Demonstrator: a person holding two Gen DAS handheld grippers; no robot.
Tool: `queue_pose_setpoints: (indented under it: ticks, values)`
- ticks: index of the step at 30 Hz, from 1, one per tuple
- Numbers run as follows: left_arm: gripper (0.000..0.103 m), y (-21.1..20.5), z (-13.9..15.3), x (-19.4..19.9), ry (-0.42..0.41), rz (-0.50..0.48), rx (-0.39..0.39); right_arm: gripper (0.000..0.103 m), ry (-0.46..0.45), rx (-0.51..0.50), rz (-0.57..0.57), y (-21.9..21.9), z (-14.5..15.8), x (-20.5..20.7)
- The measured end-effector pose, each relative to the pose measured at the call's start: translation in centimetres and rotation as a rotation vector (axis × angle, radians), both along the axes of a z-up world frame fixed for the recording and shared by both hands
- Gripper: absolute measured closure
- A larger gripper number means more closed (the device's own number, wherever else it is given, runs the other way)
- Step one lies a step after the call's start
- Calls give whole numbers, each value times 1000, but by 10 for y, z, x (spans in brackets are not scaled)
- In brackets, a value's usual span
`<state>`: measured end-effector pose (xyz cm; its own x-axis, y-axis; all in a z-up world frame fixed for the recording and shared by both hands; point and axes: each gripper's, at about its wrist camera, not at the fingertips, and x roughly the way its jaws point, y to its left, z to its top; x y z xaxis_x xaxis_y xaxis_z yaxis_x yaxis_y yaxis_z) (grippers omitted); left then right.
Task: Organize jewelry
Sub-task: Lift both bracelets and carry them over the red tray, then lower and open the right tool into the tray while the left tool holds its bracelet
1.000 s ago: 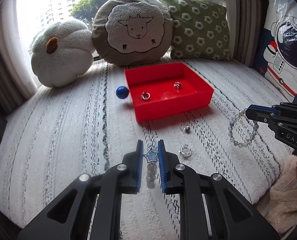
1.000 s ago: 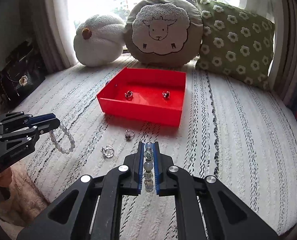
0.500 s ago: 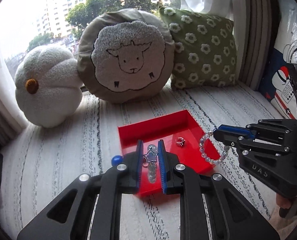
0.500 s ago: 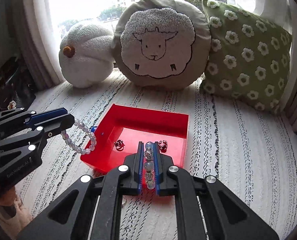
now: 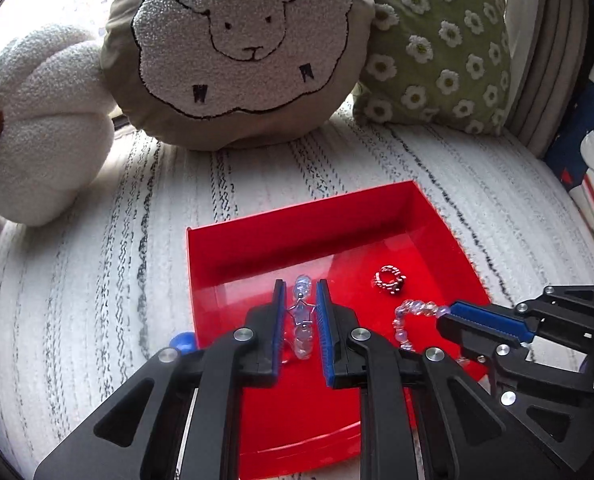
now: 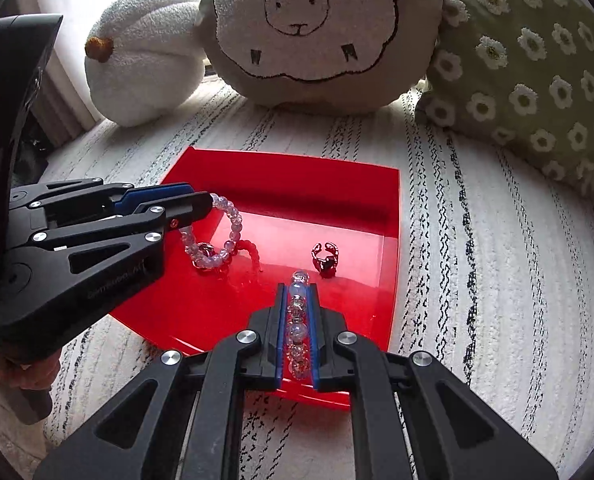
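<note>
**Ana:** Tongs first: the left tongs hang over the red tray, clenched on a beaded bracelet with a star charm.

**Ben:** And the right tongs?

**Ana:** Also over the red tray, at its near edge, clamped tight on a second beaded bracelet, the beads lined up between the blue pads.

**Ben:** From the right wrist view, the left tongs' bracelet hangs in a loop, low over the tray floor. I cannot tell whether it touches.

**Ana:** Inside the tray lies a dark ring, toward the right wall. Another ring sits just behind that hanging loop.

**Ben:** A small blue ball rests outside the tray, against its left wall.

**Ana:** Beyond the tray's far wall stands the sheep cushion, with a white pumpkin cushion on its left and a green flowered cushion on its right, all on the striped bedcover.
</note>
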<state>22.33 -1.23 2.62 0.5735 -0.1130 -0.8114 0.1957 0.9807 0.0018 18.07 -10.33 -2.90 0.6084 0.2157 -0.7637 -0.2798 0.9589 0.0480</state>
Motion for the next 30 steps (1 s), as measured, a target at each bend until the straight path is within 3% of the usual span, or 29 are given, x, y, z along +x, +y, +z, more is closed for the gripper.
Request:
queue_pose_setpoints:
  ticks: [7, 30]
  values:
    - [89, 5, -17, 8, 13, 37, 59, 94, 20, -44, -10, 4, -12, 6]
    - [88, 4, -20, 8, 17, 36, 68, 93, 56, -48, -31, 2, -16, 15]
